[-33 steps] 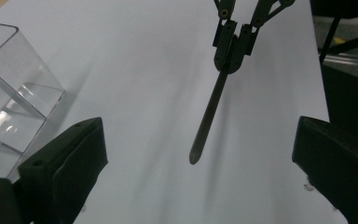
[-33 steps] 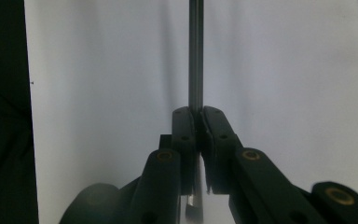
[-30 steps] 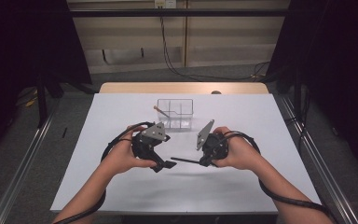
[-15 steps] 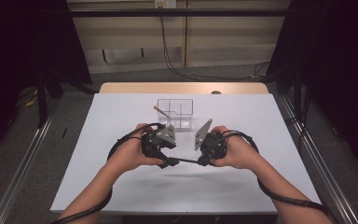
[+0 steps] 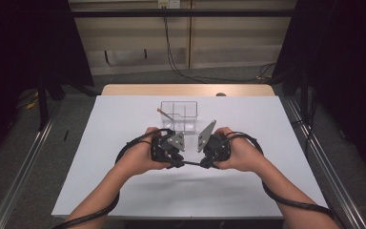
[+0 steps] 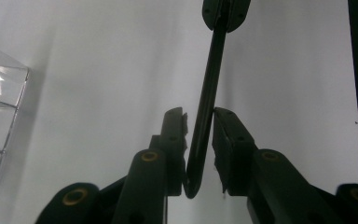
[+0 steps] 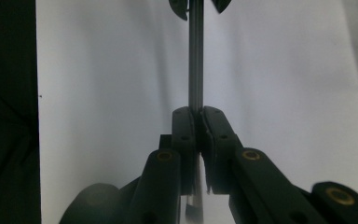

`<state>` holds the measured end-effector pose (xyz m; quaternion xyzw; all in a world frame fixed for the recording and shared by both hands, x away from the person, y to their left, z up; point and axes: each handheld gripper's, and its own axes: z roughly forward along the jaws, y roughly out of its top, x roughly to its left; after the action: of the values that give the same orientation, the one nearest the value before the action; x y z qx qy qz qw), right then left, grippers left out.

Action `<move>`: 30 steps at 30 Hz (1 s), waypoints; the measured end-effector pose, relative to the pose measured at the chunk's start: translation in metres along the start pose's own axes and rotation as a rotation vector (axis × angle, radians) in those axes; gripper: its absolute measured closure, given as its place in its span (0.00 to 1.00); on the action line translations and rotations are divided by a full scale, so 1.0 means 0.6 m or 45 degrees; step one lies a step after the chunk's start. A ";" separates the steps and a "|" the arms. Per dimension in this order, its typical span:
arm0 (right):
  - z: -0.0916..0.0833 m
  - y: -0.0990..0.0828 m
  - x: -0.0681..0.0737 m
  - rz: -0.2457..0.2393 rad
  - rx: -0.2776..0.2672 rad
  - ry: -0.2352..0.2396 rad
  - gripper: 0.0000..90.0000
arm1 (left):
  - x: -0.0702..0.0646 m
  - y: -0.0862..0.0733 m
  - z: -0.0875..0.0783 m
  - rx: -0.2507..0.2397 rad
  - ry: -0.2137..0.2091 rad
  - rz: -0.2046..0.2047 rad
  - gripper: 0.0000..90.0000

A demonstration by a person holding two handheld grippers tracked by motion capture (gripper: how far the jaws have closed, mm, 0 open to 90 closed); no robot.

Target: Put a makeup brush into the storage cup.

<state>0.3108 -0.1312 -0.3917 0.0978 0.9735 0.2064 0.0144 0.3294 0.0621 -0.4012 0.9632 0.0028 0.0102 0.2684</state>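
Hands set the left gripper [image 5: 180, 163] and right gripper [image 5: 202, 164] tip to tip over the white table [image 5: 124, 124], a thin black bar [image 5: 191, 163] bridging them; in the left gripper view the jaws, which have just been closing, pinch its hooked end, and in the right gripper view the jaws clamp the other end, probably to steady it.

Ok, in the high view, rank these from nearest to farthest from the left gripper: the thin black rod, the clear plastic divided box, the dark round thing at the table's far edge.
1. Thin black rod: between the left gripper jaws.
2. Clear plastic divided box: just beyond, mid-table.
3. Dark round thing: far edge, to the right.
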 end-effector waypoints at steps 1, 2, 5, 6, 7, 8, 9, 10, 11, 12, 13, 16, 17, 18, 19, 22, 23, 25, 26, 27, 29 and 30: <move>0.000 0.001 0.000 -0.010 0.001 -0.002 0.94 | -0.001 0.001 0.001 0.006 -0.002 -0.003 0.87; -0.001 0.002 0.001 -0.007 0.011 -0.005 0.94 | -0.001 0.000 0.003 0.005 -0.002 -0.004 0.87; 0.001 0.002 0.000 -0.028 0.020 -0.004 0.94 | -0.001 0.000 0.006 0.010 -0.012 0.009 0.88; 0.001 0.001 0.001 -0.024 0.018 -0.004 0.94 | -0.001 -0.001 0.007 0.011 -0.015 0.004 0.88; 0.001 0.001 0.000 -0.025 0.013 -0.006 0.94 | 0.000 -0.002 0.007 0.007 -0.019 0.005 0.89; 0.000 0.000 0.000 -0.028 0.012 -0.004 0.94 | 0.000 -0.002 0.008 0.008 -0.021 0.005 0.89; -0.001 -0.001 0.000 -0.025 0.009 -0.004 0.94 | -0.001 -0.003 0.009 0.001 -0.016 0.006 0.89; -0.001 -0.001 0.000 -0.024 0.004 -0.002 0.94 | 0.000 -0.002 0.009 0.010 -0.024 0.007 0.89; -0.002 -0.001 -0.001 -0.031 0.003 -0.002 0.94 | -0.001 -0.002 0.010 0.014 -0.021 0.013 0.89; -0.003 -0.001 -0.001 -0.029 0.002 -0.006 0.94 | -0.001 -0.002 0.011 0.024 -0.019 0.021 0.90; -0.004 0.000 -0.001 -0.034 -0.003 -0.001 0.94 | -0.001 -0.003 0.012 0.027 -0.019 0.018 0.90; -0.011 0.001 -0.002 -0.025 -0.035 -0.010 0.94 | -0.003 -0.005 0.016 0.045 -0.025 0.021 0.91; -0.014 0.002 -0.002 -0.023 -0.048 -0.008 0.94 | -0.004 -0.006 0.017 0.049 -0.029 0.019 0.92; -0.017 0.002 -0.003 -0.026 -0.061 -0.010 0.94 | -0.004 -0.007 0.019 0.046 -0.032 0.015 0.92; -0.019 0.003 -0.003 -0.027 -0.068 -0.010 0.94 | -0.005 -0.008 0.021 0.042 -0.036 0.020 0.92; -0.024 0.004 -0.003 -0.026 -0.080 -0.015 0.93 | -0.007 -0.009 0.024 0.037 -0.049 0.018 0.93; -0.024 0.004 -0.003 -0.025 -0.077 -0.014 0.93 | -0.008 -0.009 0.025 0.034 -0.046 0.018 0.93; -0.025 0.003 -0.003 -0.022 -0.084 -0.015 0.93 | -0.008 -0.010 0.025 0.030 -0.050 0.016 0.93; -0.025 0.003 -0.003 -0.021 -0.083 -0.017 0.93 | -0.008 -0.010 0.025 0.030 -0.057 0.013 0.93; -0.025 0.002 -0.004 -0.024 -0.090 -0.012 0.93 | -0.009 -0.010 0.025 0.031 -0.058 0.011 0.93; -0.025 0.001 -0.004 -0.023 -0.097 -0.013 0.93 | -0.009 -0.010 0.024 0.029 -0.047 0.008 0.94; -0.024 0.001 -0.004 -0.020 -0.099 -0.015 0.93 | -0.009 -0.010 0.023 0.031 -0.051 0.003 0.94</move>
<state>0.3124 -0.1372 -0.3784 0.0908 0.9653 0.2434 0.0253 0.3244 0.0602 -0.4164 0.9664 -0.0037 -0.0089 0.2568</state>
